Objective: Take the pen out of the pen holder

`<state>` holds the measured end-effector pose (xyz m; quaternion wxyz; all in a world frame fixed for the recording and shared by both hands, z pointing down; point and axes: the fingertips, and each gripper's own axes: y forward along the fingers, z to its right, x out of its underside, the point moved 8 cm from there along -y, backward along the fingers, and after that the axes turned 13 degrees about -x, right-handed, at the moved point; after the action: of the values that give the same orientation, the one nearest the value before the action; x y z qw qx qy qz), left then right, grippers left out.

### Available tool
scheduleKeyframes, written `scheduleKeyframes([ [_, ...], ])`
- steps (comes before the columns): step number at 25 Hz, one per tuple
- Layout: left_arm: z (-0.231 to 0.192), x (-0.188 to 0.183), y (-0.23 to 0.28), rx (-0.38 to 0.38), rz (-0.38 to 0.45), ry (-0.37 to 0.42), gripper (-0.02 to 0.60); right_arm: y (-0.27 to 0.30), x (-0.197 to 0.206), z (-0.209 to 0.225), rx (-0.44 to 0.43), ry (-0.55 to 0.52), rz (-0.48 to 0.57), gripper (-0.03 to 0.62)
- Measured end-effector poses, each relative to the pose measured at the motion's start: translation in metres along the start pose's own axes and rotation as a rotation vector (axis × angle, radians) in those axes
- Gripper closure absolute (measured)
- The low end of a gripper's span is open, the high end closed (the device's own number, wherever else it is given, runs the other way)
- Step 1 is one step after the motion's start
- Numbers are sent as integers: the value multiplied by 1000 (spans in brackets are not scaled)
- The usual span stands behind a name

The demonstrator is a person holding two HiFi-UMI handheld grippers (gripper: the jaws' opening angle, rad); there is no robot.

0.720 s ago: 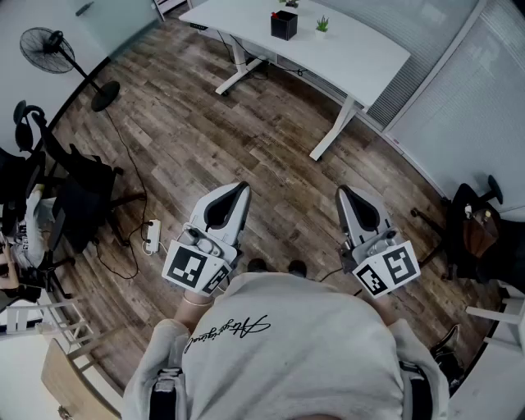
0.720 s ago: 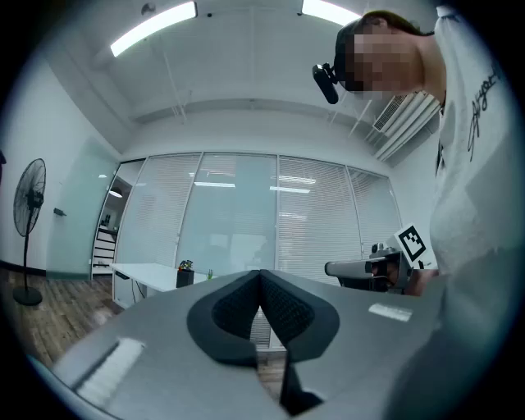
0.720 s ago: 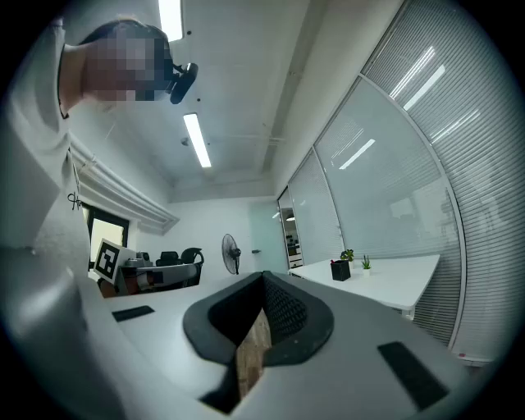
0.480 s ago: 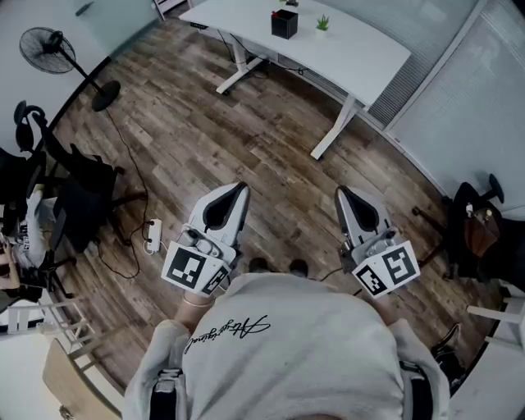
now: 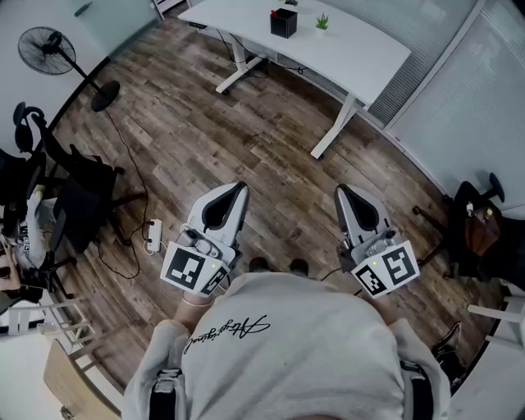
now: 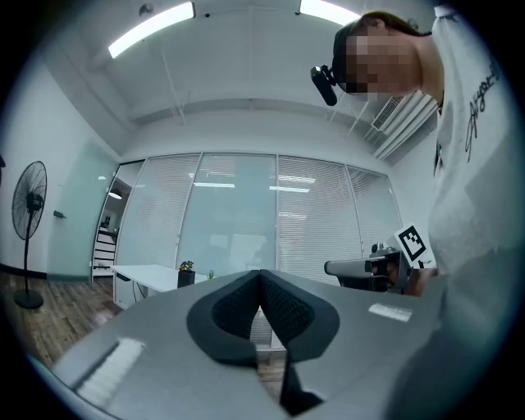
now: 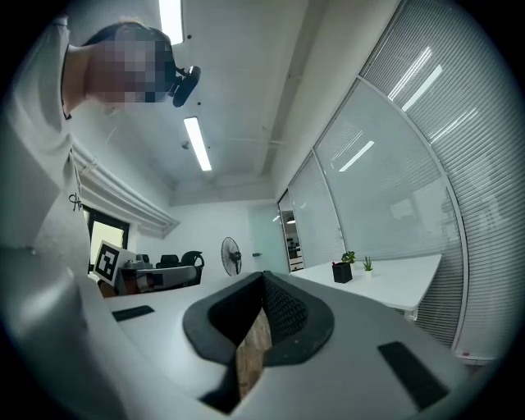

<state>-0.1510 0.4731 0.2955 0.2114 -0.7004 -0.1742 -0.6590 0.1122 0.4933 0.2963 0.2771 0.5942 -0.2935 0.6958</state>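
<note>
- Two tools, the left gripper (image 5: 239,189) and the right gripper (image 5: 343,192), are held level side by side near the person, each with its jaws closed on nothing.
- Beyond them lies the wooden floor (image 5: 246,131).
- Far off, the black pen holder (image 5: 284,23) stands on the white desk (image 5: 353,49), just left of a small plant (image 5: 321,24); the pen is too small to make out.

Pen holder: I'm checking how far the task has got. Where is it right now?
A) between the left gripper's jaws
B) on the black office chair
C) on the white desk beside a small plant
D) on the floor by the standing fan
C: the pen holder stands on the white desk next to the small plant, across the room.
</note>
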Motion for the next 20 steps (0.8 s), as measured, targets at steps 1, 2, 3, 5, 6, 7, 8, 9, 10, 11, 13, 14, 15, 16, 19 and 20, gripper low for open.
scheduleKeyframes([
  [1,1,0,1,1,5,0,594,-1,0,1,3,-4,2,591],
  [2,1,-1,2,0,11,-1,594,-1,0,2,6,-9,1,591],
  [3,2,-1,2,-2,16,-2,587,0,0,3,7,-15,-4,573],
  [5,2,-2,3,-7,24,-5,547,0,0,4,10,-22,-11,513],
  [6,2,-3,3,-10,29,-8,505,0,0,4,12,-22,-9,510],
  [7,2,-4,3,-13,35,-11,455,0,-1,5,13,-20,-3,485],
  [8,1,-6,4,-15,41,-14,406,1,-1,5,14,-17,6,447],
  [9,0,-7,4,-16,46,-17,361,1,-2,6,15,-14,16,412],
  [10,0,-9,4,-16,50,-19,328,2,-2,7,18,-12,25,377],
  [11,-1,-10,4,-16,52,-18,302,2,-3,7,24,-12,35,337],
  [13,-1,-11,4,-20,58,-14,267,1,-5,8,39,-14,56,278],
  [14,-1,-11,4,-21,61,-12,256,0,-6,8,44,-17,67,261],
  [15,-1,-12,4,-23,63,-11,248,0,-7,8,47,-20,76,258],
  [16,-1,-12,4,-25,64,-10,244,-1,-8,8,51,-23,83,258],
  [19,-4,-12,3,-38,66,-13,230,0,-9,7,64,-30,86,244],
  [20,-5,-12,2,-44,68,-14,227,1,-8,7,66,-31,84,240],
])
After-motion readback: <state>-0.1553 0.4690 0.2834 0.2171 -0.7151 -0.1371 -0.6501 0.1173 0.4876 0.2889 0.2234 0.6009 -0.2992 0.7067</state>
